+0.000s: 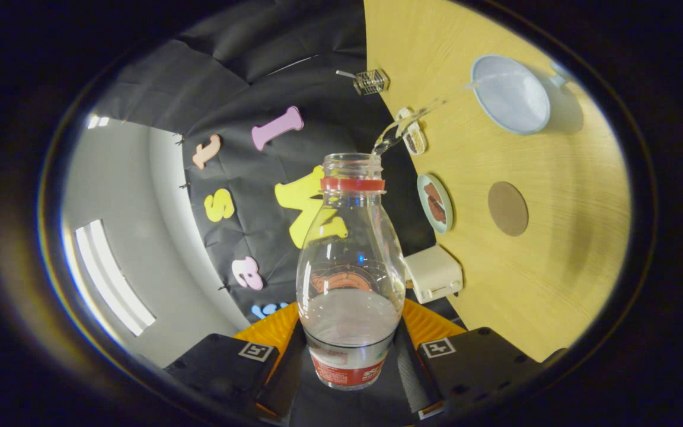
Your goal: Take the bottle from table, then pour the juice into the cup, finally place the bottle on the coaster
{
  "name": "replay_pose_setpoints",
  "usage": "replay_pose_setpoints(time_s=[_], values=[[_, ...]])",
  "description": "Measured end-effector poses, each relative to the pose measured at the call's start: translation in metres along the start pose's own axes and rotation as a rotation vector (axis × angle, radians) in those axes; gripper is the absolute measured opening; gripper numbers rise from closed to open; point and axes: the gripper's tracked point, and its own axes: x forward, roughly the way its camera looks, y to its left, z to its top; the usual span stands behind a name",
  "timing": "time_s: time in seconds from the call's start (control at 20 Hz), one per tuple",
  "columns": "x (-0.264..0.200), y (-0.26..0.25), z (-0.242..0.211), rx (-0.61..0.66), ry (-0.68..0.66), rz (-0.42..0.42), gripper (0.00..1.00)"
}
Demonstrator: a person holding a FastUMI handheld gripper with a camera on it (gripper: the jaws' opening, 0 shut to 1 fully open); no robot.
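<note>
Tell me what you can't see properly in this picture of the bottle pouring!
- Gripper, gripper view: shut on the bottle; the bottle hides where the fingers press.
- Cup: how full it is, too pale to tell; its handle is cut off by the edge.
- Small plate: brown food, too small to name.
- Wire thing by the wall: too small.

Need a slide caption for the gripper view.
Hand-held gripper shut on the tilted bottle, its clear stream arcing to the cup; coaster bare.
</note>
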Motion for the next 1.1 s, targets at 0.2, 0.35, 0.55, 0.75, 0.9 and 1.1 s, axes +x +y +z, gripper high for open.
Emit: replay_pose_setpoints(time_s=[0.2, 0.35, 0.55, 0.75, 0.9, 1.1], values=[[-0.001, 0.002, 0.006, 0.050, -0.009, 0.007, 0.75], [-0.001, 0.003, 0.009, 0.065, -0.010, 0.009, 0.75], [0.000, 0.010, 0.013, 0.097, -0.015, 0.028, 0.75], [-0.002, 0.024, 0.018, 0.149, -0.022, 0.058, 0.75], [-0.003, 0.030, 0.020, 0.191, -0.028, 0.078, 0.75], [0.000, 0.044, 0.027, 0.267, -0.041, 0.100, 0.75]])
